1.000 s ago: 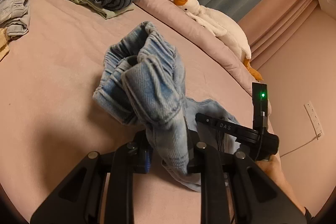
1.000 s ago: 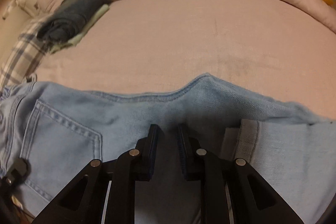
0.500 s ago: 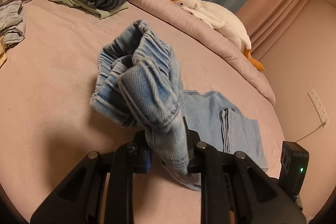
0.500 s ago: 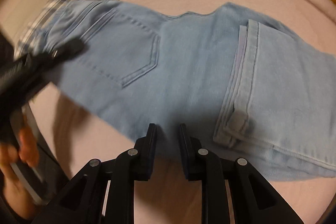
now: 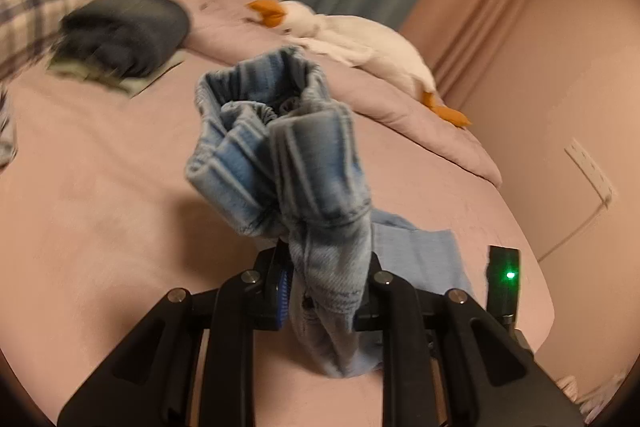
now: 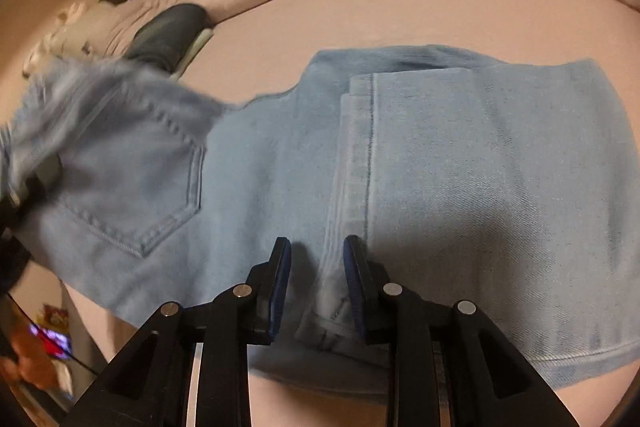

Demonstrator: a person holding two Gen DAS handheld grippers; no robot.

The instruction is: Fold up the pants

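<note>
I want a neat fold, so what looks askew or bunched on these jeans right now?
The waistband end of the jeans is scrunched into a wad, lifted off the bed by the left gripper, not lying flat. The folded leg hem lies smooth; the right gripper hovers over it, jaws just opening.

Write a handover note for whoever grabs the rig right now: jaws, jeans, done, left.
Left gripper: shut on the bunched waistband end of the jeans, lifted off the bed.
Right gripper: jaws have just been opening; the leg hem lies between them, not pinched, over the flat part.
Done: legs already doubled back, cuffs resting near the back pocket.
Left: carry the waistband end over the folded legs, lay it flat, smooth, probably add it to the folded stack.
</note>
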